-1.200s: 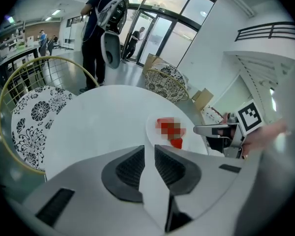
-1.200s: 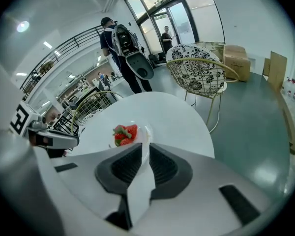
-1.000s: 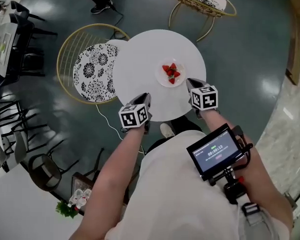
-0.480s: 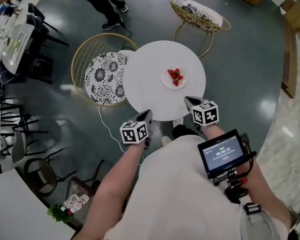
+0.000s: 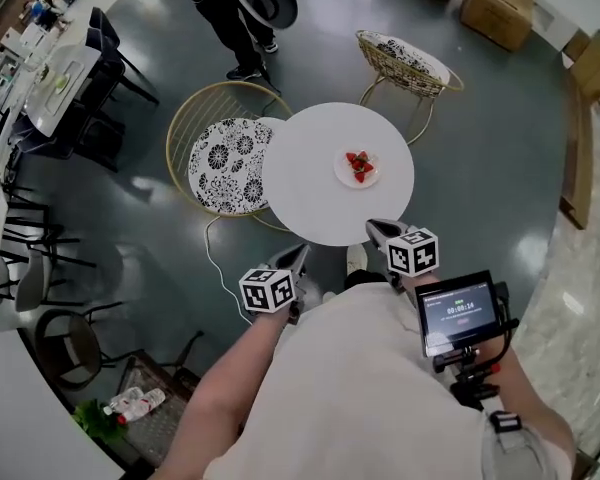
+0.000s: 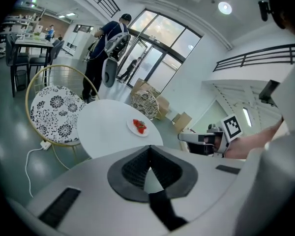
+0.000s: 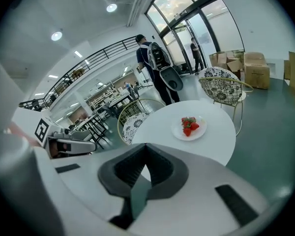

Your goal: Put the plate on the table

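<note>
A small white plate (image 5: 358,167) with red strawberries rests on the round white table (image 5: 310,183), right of its centre. The plate (image 6: 138,127) shows in the left gripper view, and the plate (image 7: 189,127) in the right gripper view too. My left gripper (image 5: 298,260) hangs over the floor just short of the table's near edge, jaws shut and empty. My right gripper (image 5: 377,230) hovers at the near rim, also shut with nothing in it. Both grippers are well apart from the plate.
A wire chair with a black-and-white patterned cushion (image 5: 225,163) touches the table's left side. A second wicker chair (image 5: 405,58) stands behind. A person (image 5: 230,8) stands at the back, cardboard boxes (image 5: 495,3) far right, dark tables and chairs (image 5: 60,78) left, a white cable (image 5: 215,258) on the floor.
The view has drawn back, so the table looks smaller and farther. Both grippers have pulled back from over the table's near part to its edge. The plate has stayed put.
</note>
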Demonstrator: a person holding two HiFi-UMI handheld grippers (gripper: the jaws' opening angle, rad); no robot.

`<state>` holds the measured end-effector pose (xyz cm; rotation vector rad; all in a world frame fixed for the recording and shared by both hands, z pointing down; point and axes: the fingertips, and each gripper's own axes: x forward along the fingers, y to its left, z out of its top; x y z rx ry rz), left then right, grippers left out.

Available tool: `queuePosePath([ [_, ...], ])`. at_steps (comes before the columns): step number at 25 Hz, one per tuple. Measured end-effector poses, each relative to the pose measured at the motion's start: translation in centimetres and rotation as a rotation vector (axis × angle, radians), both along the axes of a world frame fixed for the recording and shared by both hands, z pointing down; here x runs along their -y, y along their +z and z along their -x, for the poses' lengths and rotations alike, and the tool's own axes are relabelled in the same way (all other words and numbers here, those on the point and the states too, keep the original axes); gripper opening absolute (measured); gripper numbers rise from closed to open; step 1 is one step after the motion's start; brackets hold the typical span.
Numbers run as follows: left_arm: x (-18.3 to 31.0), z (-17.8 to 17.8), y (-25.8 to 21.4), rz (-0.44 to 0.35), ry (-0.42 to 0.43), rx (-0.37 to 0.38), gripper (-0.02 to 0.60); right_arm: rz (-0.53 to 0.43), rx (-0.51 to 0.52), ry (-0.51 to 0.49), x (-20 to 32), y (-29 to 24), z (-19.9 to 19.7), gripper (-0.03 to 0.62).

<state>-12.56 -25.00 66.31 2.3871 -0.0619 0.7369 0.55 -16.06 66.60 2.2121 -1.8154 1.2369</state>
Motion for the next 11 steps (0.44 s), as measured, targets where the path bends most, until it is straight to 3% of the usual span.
queuePosePath([
  [7, -0.1, 1.5, 0.7, 0.008, -0.016, -0.014, 0.006, -0.051, 0.009, -0.05, 0.6, -0.2, 2.0, 0.005],
  [11, -2.8, 3.4, 0.8, 0.007, -0.002, -0.005, 0.006, -0.054, 0.019, -0.061, -1.7, -0.6, 4.4, 0.005],
])
